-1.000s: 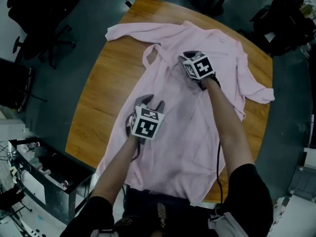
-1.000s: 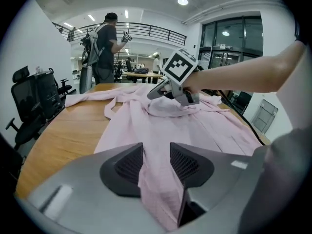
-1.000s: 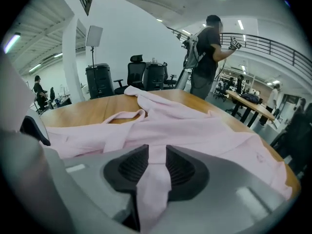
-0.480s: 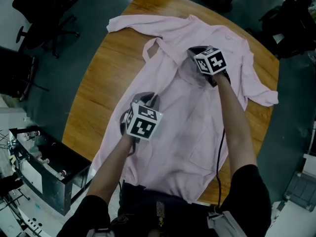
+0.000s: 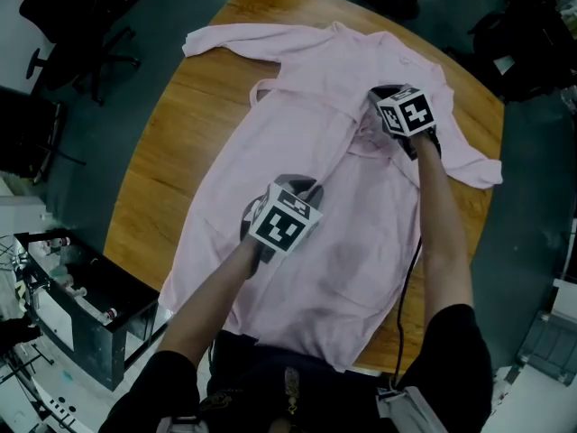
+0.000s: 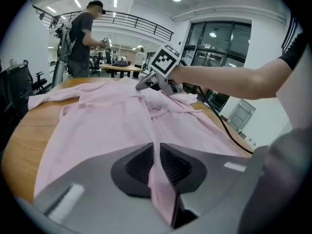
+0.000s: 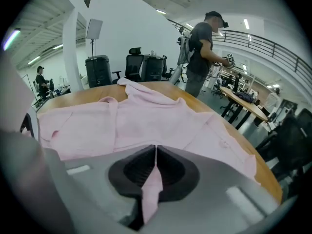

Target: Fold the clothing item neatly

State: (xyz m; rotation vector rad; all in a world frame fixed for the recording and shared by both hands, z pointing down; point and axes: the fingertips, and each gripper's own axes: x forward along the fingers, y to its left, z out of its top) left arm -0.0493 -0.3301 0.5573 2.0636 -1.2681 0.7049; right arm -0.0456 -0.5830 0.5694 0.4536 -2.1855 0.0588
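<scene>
A pale pink shirt lies spread on the round wooden table, collar away from me, sleeves out to both sides. My left gripper is low on the shirt's middle; its jaws have just been closing and now pinch a fold of pink cloth. My right gripper is near the chest, right of centre. Its jaws have also just been closing and hold a fold of the shirt. Cloth bunches in creases beside it. The right gripper also shows in the left gripper view.
Office chairs stand beyond the table's left edge and a dark cart stands at my lower left. Dark bags sit at the upper right. A cable trails from my right arm. A person stands beyond the table.
Both grippers' jaws went from apart over the shirt to shut on cloth. Both hands then moved right across the table, dragging the shirt's front with them.
</scene>
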